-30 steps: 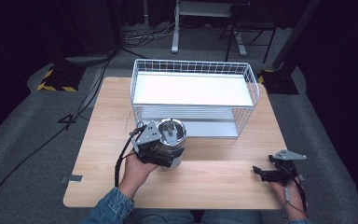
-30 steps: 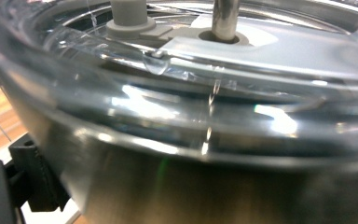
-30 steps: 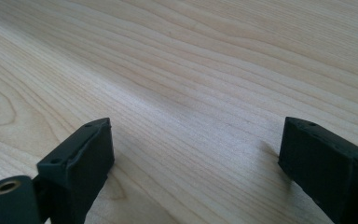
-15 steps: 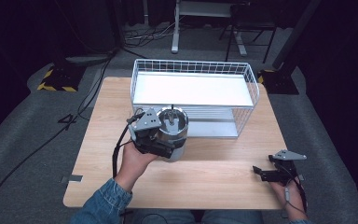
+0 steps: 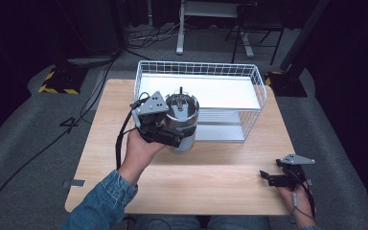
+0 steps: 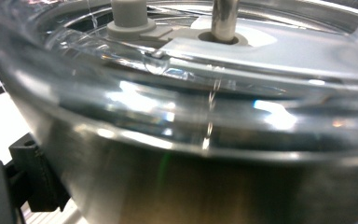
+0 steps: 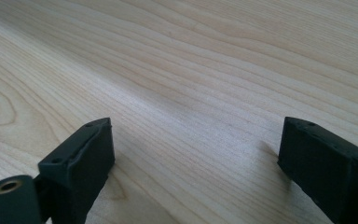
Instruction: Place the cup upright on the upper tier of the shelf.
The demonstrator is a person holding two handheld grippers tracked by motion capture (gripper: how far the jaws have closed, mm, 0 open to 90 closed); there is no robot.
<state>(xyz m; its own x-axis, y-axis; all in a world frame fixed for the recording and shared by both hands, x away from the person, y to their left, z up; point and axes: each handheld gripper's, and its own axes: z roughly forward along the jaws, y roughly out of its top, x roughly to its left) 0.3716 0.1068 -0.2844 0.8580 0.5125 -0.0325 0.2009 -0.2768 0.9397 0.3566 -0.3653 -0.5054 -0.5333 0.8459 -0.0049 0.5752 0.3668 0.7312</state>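
The left claw (image 5: 165, 129) is clamped around the side of a steel canister with a clear lid (image 5: 182, 122), its jaws wrapped onto the metal wall just under the lid's rim; in the left gripper view the brushed steel and the transparent lid (image 6: 205, 93) press right up against the camera, with a metal rod (image 6: 224, 18) and a grey knob (image 6: 129, 14) rising from the lid's top. Gripping the wall rather than the lid probably keeps the canister upright and lets its weight hang straight. Whether the canister's base touches the bench (image 5: 211, 182) or rides just above it I cannot tell. Just beyond the claw stands a white wire basket (image 5: 256, 84), its front wall close behind the canister, so the hold looks like a carry toward that basket, though that is only a guess. The left hand (image 5: 141, 151) reaches forward with a denim sleeve (image 5: 100, 203) behind it, wrist roughly level. Well apart to the other side, the right claw (image 5: 270, 177) rests low over bare wood, jaws spread wide and holding nothing, the right hand (image 5: 297, 199) drawn back near the bench's near edge, seemingly idle.
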